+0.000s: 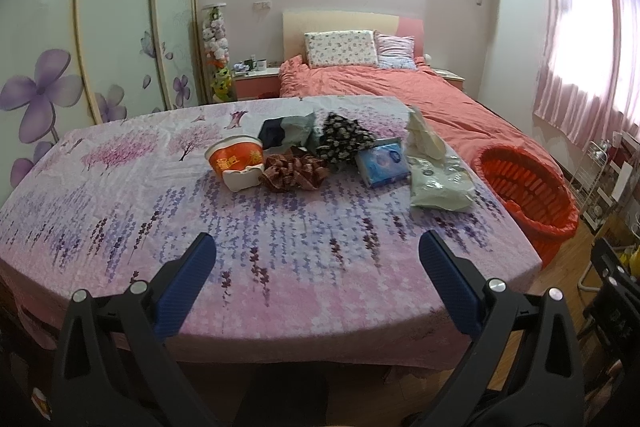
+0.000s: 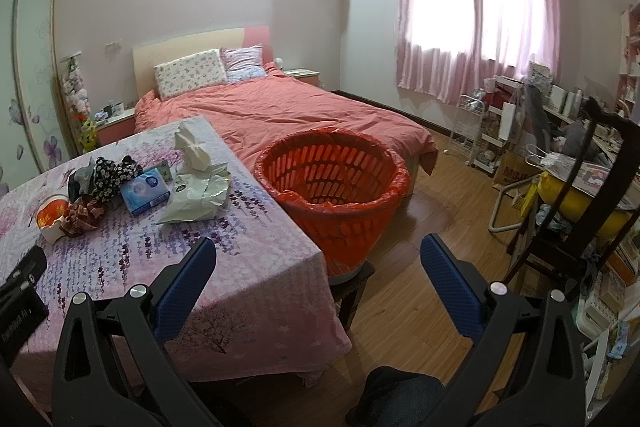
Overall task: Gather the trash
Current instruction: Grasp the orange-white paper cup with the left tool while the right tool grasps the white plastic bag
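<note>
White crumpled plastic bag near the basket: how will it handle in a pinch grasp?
The white plastic bag looks crumpled and thin, so probably floppy and light; it'd likely sag and drape. Its glossy surface may slip. The orange basket stands close beside the table.

Home bedroom: bed (image 2: 280, 115), wardrobe (image 1: 112, 19).

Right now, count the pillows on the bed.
2. A white floral pillow leans on the headboard, and a pink striped pillow sits beside it toward the window. Others may be hidden.
</note>
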Motion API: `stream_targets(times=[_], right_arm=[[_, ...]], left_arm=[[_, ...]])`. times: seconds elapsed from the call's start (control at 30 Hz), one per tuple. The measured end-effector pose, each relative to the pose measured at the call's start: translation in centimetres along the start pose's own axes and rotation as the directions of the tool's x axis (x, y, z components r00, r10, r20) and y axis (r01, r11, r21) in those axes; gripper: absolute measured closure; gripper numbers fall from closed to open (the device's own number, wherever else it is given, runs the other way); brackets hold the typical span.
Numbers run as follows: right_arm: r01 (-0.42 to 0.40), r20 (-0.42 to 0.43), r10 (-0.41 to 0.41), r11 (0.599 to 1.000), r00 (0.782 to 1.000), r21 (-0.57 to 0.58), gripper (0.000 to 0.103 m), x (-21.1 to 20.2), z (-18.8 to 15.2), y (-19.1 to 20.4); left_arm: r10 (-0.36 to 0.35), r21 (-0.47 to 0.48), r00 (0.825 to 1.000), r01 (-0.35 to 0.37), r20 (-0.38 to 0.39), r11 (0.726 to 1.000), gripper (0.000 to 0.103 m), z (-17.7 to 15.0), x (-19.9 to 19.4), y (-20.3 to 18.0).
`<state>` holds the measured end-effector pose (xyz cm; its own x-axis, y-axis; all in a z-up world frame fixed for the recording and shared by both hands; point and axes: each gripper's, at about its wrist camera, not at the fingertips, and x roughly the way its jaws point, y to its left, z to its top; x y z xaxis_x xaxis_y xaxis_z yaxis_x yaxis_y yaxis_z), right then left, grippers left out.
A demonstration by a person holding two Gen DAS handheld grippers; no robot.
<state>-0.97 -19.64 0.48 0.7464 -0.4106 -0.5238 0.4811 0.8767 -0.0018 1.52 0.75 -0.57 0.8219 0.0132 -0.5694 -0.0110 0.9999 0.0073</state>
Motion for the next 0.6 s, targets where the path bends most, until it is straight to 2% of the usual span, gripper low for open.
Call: stream_targets(times=[0.23, 0.43, 0.6], right_arm=[[-0.099, -0.056, 0.097, 0.995, 0.994, -0.021, 0.002, 3.1, 0.9, 1.2], [-0.187, -0.038, 0.185, 0.982, 0.982, -0.038, 0.002, 5.9, 2.8, 3.7], [-0.234, -0.093, 0.229, 0.971, 0.969, -0.044, 0.002, 10.1, 3.9, 6.4]], left_arm=[[0.068, -0.069, 0.997, -0.070, -0.033, 0.995, 0.004, 2.0, 3.9, 4.0], [0.155, -0.105, 0.986, -0.160, -0.055, 0.982, 0.004, 4.1, 8.0, 7.8], [0.169, -0.107, 0.979, -0.181, -0.114, 0.978, 0.004, 5.3, 12.2, 9.6]])
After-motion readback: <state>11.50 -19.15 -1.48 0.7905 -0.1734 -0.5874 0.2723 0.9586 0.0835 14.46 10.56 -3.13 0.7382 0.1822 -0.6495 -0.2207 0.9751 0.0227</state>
